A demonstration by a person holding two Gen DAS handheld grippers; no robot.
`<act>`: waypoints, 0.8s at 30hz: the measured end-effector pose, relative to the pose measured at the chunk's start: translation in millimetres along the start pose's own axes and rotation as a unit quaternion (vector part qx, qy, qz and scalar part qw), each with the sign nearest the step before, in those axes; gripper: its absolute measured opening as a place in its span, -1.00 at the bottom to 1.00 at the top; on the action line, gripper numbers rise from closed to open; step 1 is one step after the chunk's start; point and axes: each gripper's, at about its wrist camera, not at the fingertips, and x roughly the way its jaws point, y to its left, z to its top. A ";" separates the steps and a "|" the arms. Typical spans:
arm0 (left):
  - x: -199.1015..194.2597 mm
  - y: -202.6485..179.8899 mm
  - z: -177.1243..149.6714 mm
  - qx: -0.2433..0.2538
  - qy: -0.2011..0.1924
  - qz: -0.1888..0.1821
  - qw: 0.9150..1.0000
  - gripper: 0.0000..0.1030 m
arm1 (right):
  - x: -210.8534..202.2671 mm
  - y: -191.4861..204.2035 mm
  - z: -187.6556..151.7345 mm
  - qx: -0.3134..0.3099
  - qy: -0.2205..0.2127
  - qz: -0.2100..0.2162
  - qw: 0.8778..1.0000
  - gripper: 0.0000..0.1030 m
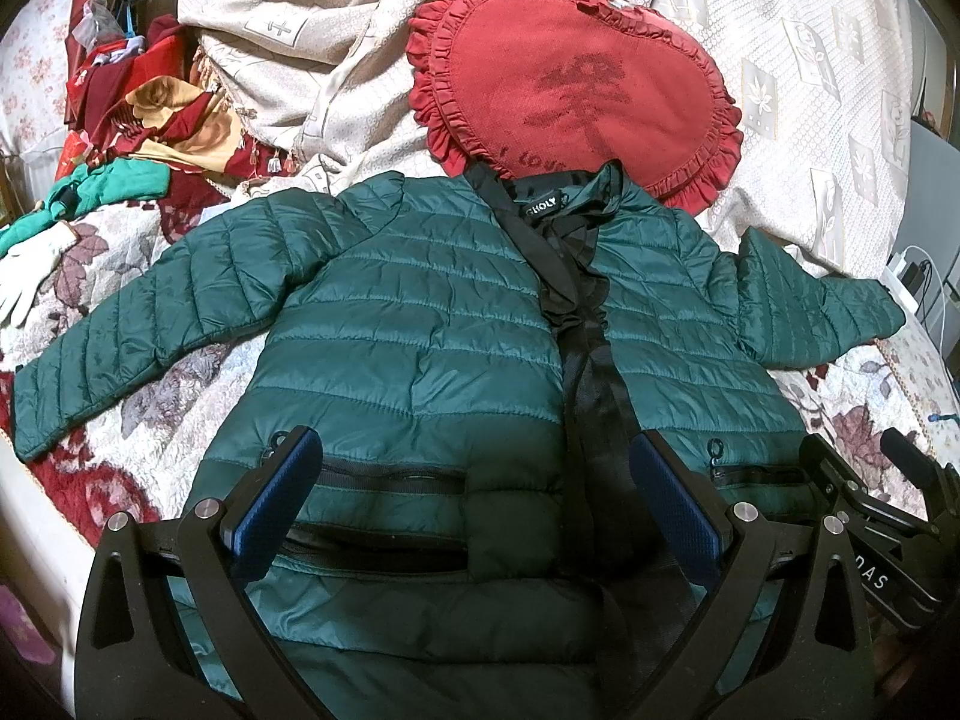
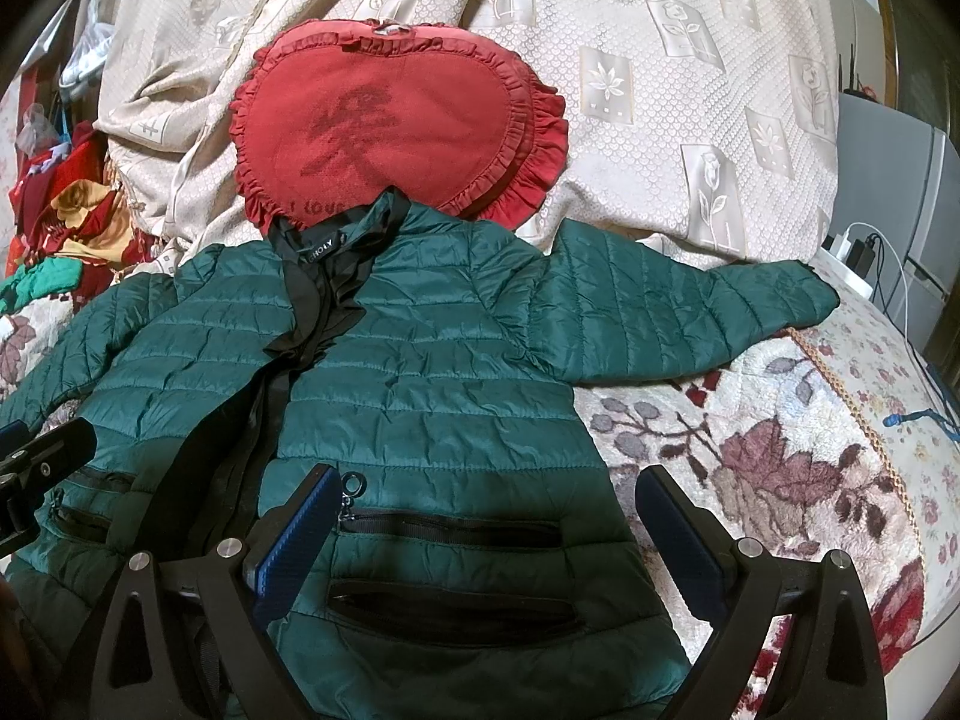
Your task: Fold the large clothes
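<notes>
Green quilted puffer jacket (image 1: pixel 420 312) lies front-up and spread flat on a floral plush blanket (image 1: pixel 120 408), both sleeves out to the sides, collar away from the grippers, hem nearest them.

Left gripper (image 1: pixel 474 480): jaws spread wide, nothing between them, hanging just above the jacket's lower front. Left blue pad (image 1: pixel 282 498) sits over the near end of the left pocket zipper (image 1: pixel 390 474); right pad is at the black centre placket (image 1: pixel 591 396). No cloth visibly pinched; contact with the fabric cannot be told.

Right gripper (image 2: pixel 486 516): jaws also spread wide, holding nothing. Its left pad (image 2: pixel 300 534) is beside the ring zipper pull (image 2: pixel 355 485) of the right pocket zipper (image 2: pixel 450 525); its right pad (image 2: pixel 678 540) lies out past the jacket's side edge, over the blanket. The 2 grippers are near each other, each showing at the edge of the other's view.

Surroundings: red heart-shaped ruffled cushion (image 1: pixel 576 78) lies beyond the collar, the collar's black lining overlapping its lower edge. Beige patterned bedspread (image 1: pixel 810 60) bunches behind it. Far left of the left gripper: a heap of red and gold cloth (image 1: pixel 156 102), a green mitt-like item (image 1: pixel 108 186), a white glove (image 1: pixel 30 276). Far right of the right gripper: a white charger with cables (image 2: pixel 852 252) at the bed edge and a grey cabinet (image 2: pixel 888 180).

Nothing lies on the jacket body.
</notes>
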 end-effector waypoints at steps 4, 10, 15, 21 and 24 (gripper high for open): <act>-0.1 0.0 0.0 0.000 0.000 0.000 1.000 0.99 | -0.2 -0.4 0.1 0.001 0.000 0.000 1.000 0.89; 0.0 0.0 0.1 -0.001 0.000 0.000 1.000 0.99 | -0.6 -0.3 0.2 0.000 -0.001 0.000 1.000 0.89; -0.2 0.6 0.1 0.000 0.001 0.001 1.000 0.99 | -1.3 -2.7 -1.0 0.002 -0.004 0.000 1.000 0.89; -0.1 0.4 0.2 -0.001 0.001 0.000 1.000 0.99 | -4.7 -4.3 -0.3 0.006 -0.008 -0.002 1.000 0.89; 0.0 0.6 0.2 -0.001 0.001 -0.001 1.000 0.99 | -6.5 -5.0 -1.0 0.008 -0.006 -0.003 1.000 0.89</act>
